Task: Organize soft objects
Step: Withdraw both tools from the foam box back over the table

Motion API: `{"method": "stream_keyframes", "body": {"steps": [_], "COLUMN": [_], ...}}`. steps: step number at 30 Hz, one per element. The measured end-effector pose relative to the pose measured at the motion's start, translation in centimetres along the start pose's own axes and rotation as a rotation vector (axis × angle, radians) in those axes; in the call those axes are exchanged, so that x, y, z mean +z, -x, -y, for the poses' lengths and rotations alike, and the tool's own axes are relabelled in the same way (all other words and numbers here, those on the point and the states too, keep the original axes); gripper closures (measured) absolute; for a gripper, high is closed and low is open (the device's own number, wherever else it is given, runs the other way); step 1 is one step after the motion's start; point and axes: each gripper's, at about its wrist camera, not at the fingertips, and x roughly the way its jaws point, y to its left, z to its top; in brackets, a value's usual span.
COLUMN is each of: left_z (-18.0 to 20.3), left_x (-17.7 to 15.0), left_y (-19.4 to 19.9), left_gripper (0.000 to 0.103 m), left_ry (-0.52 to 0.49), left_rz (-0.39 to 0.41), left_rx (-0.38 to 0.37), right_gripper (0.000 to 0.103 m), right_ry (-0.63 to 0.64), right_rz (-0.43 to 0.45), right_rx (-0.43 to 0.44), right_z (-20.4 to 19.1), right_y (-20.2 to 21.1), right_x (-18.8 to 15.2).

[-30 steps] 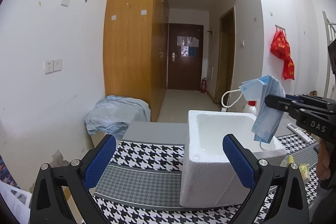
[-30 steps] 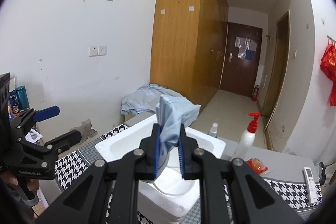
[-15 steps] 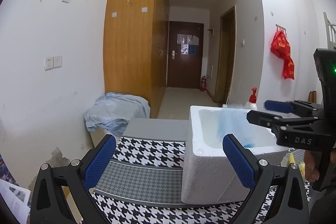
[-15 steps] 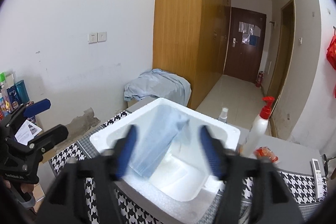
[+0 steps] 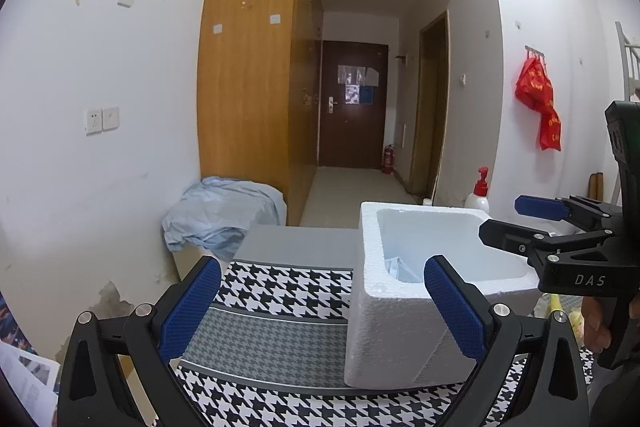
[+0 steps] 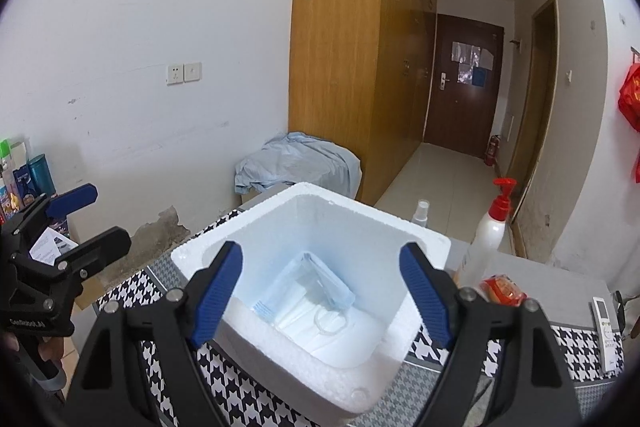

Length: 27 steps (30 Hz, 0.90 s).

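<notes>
A white foam box (image 6: 224, 319) (image 5: 384, 339) stands on the houndstooth tablecloth (image 5: 280, 287). Light blue face masks (image 6: 308, 291) lie on its floor; only a corner of the masks (image 5: 394, 269) shows in the left wrist view. My right gripper (image 6: 322, 291) hovers over the box, its jaws still opening wide with nothing gripped between them. From the left wrist view the right gripper (image 5: 504, 219) reaches in above the box's right rim. My left gripper (image 5: 322, 303) stands open and empty left of the box, near its front corner.
A white pump bottle with a red top (image 6: 486, 239) and a small spray bottle (image 6: 422, 213) stand behind the box. A red packet (image 6: 502, 289) and a remote control (image 6: 606, 327) lie at the right. A crumpled pale blue cloth (image 5: 220, 215) sits against the wall.
My right gripper was shut on a blue face mask above the box; it opened, and the mask dropped into the box. The left gripper stayed where it was.
</notes>
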Motion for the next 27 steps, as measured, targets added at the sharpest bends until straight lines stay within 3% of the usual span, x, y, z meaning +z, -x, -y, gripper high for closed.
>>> {"method": "stream_keyframes", "body": {"steps": [10, 27], "left_z": [1.1, 3.6], "left_x": [0.0, 0.4], "left_y": [0.7, 2.2], "left_gripper": [0.001, 0.001], "left_ry": [-0.014, -0.045], "left_rz": [0.01, 0.029], "left_rx": [-0.019, -0.062], "right_gripper": [0.009, 0.009], "right_ry": [-0.04, -0.023], "right_rz": [0.025, 0.067], "right_rx": [-0.01, -0.049], "right_z": [0.8, 1.1], "right_y": [1.8, 5.1], "right_x": [-0.5, -2.0]}}
